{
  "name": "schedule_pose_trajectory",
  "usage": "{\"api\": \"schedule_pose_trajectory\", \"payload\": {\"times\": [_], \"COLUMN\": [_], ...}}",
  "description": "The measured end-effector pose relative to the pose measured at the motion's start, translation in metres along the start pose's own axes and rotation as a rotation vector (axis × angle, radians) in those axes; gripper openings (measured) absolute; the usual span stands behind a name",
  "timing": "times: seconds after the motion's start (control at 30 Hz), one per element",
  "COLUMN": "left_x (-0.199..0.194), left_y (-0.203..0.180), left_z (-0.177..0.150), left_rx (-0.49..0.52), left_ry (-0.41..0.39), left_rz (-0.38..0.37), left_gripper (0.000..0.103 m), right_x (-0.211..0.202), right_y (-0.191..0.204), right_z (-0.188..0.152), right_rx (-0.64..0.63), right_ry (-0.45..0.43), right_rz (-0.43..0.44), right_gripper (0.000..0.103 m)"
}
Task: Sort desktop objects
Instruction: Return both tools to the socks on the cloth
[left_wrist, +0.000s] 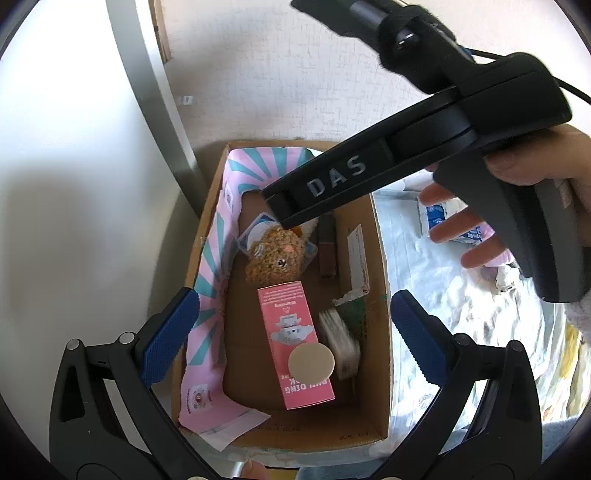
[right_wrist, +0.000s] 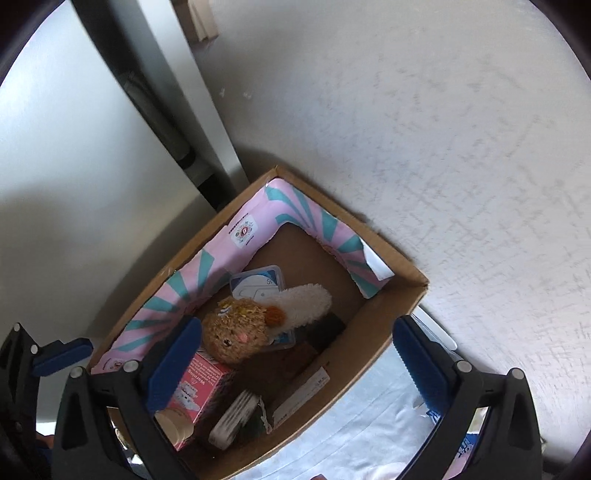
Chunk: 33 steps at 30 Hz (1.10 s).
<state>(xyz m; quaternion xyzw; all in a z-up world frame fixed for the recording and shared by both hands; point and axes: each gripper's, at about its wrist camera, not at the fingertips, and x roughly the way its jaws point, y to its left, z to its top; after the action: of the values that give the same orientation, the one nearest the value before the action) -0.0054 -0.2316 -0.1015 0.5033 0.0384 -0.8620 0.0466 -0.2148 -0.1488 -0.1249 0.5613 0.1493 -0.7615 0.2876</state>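
The pink box (left_wrist: 293, 343) lies flat on the floor of the cardboard box (left_wrist: 382, 332), its long axis running along the box's length, with a round beige disc (left_wrist: 311, 361) on its near end and a plush toy (left_wrist: 275, 258) at its far end. My left gripper (left_wrist: 295, 339) hangs spread wide above it, holding nothing. My right gripper (right_wrist: 295, 365) is spread wide over the same box, also empty.

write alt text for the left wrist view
An open cardboard box seen from above holds a pink carton with a round beige lid on it, a brown plush toy and small packets. The left gripper hangs open over it; the right gripper, in a hand, reaches in from the upper right.
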Motion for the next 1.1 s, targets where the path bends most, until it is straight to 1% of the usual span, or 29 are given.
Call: {"api": "schedule_pose_trajectory", "payload": {"times": [0.03, 0.13, 0.23, 0.47, 0.57, 0.63, 0.7, 0.87, 0.93, 0.97, 1.07, 1.1], "left_x": [0.010, 0.012, 0.000, -0.010, -0.020, -0.024, -0.026, -0.036, -0.038, -0.039, -0.038, -0.038], "left_y": [-0.006, -0.006, 0.001, -0.004, -0.011, -0.012, -0.012, -0.018, -0.023, -0.025, -0.033, -0.036], "left_z": [0.015, 0.017, 0.003, 0.006, 0.005, 0.005, 0.005, 0.007, 0.008, 0.008, 0.009, 0.009], "left_rx": [0.001, 0.004, 0.005, 0.024, 0.025, 0.019, 0.014, 0.029, 0.042, 0.048, 0.075, 0.087], "left_ry": [0.002, 0.000, -0.002, -0.020, -0.030, -0.036, -0.041, -0.057, -0.068, -0.072, -0.087, -0.089], "left_rz": [0.003, 0.001, 0.000, 0.006, 0.007, -0.006, -0.019, -0.025, -0.024, -0.017, -0.012, -0.017], "left_gripper": [0.103, 0.103, 0.103, 0.103, 0.103, 0.103, 0.103, 0.103, 0.103, 0.103, 0.103, 0.103], "right_x": [-0.001, -0.006, -0.011, -0.032, -0.041, -0.047, -0.054, -0.073, -0.077, -0.078, -0.088, -0.091], "right_y": [-0.001, -0.003, -0.005, -0.012, -0.016, -0.019, -0.021, -0.023, -0.026, -0.026, -0.023, -0.024], "right_z": [-0.001, -0.004, -0.008, -0.016, -0.019, -0.021, -0.024, -0.034, -0.039, -0.041, -0.052, -0.056], "right_rx": [0.005, 0.018, 0.028, 0.079, 0.086, 0.094, 0.089, 0.059, 0.052, 0.043, -0.013, -0.022], "right_ry": [0.003, -0.002, -0.019, -0.052, -0.039, -0.036, -0.042, -0.071, -0.060, -0.053, -0.087, -0.094], "right_rz": [-0.001, 0.009, 0.029, 0.051, 0.065, 0.055, 0.044, -0.037, -0.053, -0.074, -0.167, -0.184], "right_gripper": [0.103, 0.103, 0.103, 0.103, 0.103, 0.103, 0.103, 0.103, 0.103, 0.103, 0.103, 0.103]}}
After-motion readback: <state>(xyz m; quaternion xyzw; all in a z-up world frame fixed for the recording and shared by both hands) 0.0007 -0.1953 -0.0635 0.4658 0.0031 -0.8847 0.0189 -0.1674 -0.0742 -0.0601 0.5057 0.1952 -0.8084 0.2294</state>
